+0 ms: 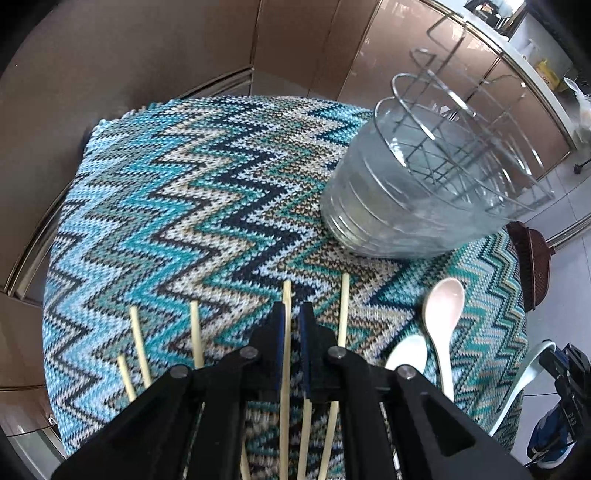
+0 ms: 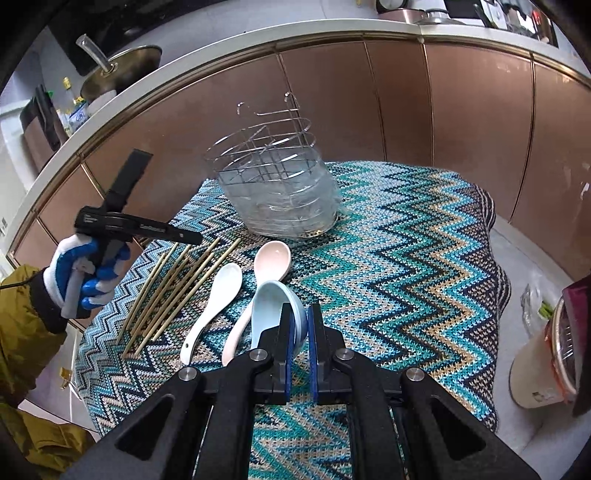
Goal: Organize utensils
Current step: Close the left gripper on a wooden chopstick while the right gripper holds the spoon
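I pinch the pale-blue ceramic spoon [image 2: 275, 314] in my right gripper [image 2: 298, 328]; the wire-and-glass utensil holder [image 2: 280, 199] at twelve o'clock stands empty, with bamboo chopsticks [image 2: 177, 288] unsorted.

This is a home kitchen: brown cabinet doors [image 2: 399, 99] under a white counter [image 2: 258, 35], with a pot [image 2: 122, 70] and bottles [image 2: 74, 110] on it.
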Demonstrator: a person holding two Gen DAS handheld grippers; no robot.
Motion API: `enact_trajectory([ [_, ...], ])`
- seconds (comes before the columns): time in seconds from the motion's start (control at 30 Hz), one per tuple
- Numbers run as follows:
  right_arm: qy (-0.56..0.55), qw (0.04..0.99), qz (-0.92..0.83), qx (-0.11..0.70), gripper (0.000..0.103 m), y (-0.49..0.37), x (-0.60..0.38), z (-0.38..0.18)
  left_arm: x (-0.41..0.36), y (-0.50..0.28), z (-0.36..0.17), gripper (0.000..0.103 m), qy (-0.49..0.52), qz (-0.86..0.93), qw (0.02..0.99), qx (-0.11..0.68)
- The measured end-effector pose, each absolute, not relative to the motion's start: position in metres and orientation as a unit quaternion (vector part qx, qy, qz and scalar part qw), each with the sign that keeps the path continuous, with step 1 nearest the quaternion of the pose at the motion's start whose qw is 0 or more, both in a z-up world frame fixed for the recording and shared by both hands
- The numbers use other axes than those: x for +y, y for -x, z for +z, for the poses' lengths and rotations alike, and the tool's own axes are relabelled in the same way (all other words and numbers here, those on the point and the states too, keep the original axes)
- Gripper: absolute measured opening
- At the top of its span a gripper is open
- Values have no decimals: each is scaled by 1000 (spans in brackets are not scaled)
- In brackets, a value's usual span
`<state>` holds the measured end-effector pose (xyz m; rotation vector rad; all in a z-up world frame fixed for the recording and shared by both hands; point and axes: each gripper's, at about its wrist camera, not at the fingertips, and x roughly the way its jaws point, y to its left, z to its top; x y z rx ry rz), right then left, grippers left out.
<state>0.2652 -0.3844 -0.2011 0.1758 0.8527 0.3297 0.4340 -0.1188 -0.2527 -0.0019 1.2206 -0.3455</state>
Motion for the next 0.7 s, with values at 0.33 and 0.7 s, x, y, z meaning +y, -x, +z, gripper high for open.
enact_trajectory([
  [0.33, -105, 892, 161, 410, 7, -270, -399, -213, -130, -456, -274, 8, -11, -139, 795, 590],
  [0.7, -101, 898, 153, 401, 7, -258, -394, -195, -118, -437, -262, 5, 4, -142, 803, 578],
])
